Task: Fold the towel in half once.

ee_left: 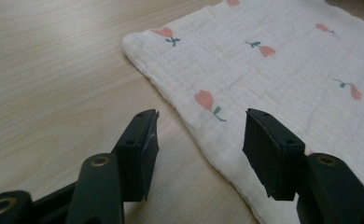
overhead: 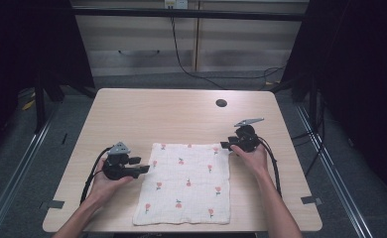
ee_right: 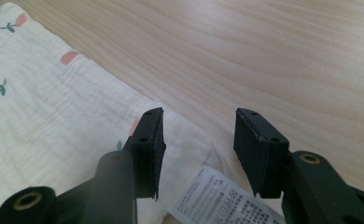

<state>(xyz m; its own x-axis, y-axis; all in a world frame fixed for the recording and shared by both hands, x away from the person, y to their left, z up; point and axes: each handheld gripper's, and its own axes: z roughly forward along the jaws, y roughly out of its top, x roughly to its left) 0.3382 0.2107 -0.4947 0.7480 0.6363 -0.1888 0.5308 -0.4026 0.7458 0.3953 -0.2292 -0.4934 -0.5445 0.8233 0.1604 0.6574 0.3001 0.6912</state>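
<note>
White cloth (overhead: 185, 184) w/ small red flower print is laid flat on the table (overhead: 132, 114), near-centre, its near edge close to the table's near edge. Left gripper (overhead: 143, 165) is held at the cloth's left edge, jaws apart, nothing clamped; in the left gripper view the hem (ee_left: 189, 126) is seen running between them. Right gripper (overhead: 226, 145) is poised at the far right corner, jaws likewise released, over the care label (ee_right: 227, 198).

Risks, as judged: if the jaws are closed too high, only air is caught. The label alone could be pinched instead of fabric, so the corner slips. Uneven pulls btwn hands could bunch or skew the cloth.
</note>
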